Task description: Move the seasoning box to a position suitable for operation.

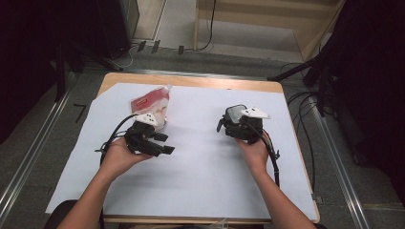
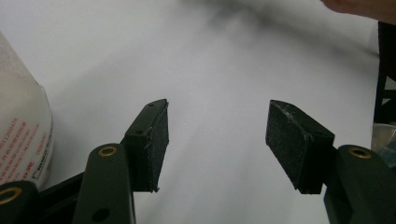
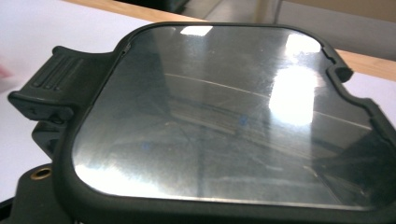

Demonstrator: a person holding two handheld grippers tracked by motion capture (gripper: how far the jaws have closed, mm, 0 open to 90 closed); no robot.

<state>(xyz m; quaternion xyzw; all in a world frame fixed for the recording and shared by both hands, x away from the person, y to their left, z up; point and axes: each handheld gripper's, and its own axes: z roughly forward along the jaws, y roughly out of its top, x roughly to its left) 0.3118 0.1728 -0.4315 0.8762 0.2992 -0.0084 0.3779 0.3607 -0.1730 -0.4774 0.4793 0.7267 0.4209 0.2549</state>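
Observation:
My left gripper [image 1: 164,143] rests low over the white sheet, left of centre. Its jaws stand open with nothing between the pads [image 2: 217,127]. Just behind it lies a red and white pouch [image 1: 152,101], whose printed side also edges into the left gripper view [image 2: 21,140]. At the right of centre, my right gripper [image 1: 235,120] is raised off the sheet and shut on a black-rimmed lid [image 1: 236,113]. The lid [image 3: 205,116] has a shiny panel and a ribbed latch tab [image 3: 51,88] at its left, and it hides the jaws beneath it.
A white paper sheet [image 1: 200,162] covers most of the wooden table [image 1: 191,81]. Cables trail from both grippers, and more lie on the floor at the right [image 1: 305,124]. Dark stands flank the table.

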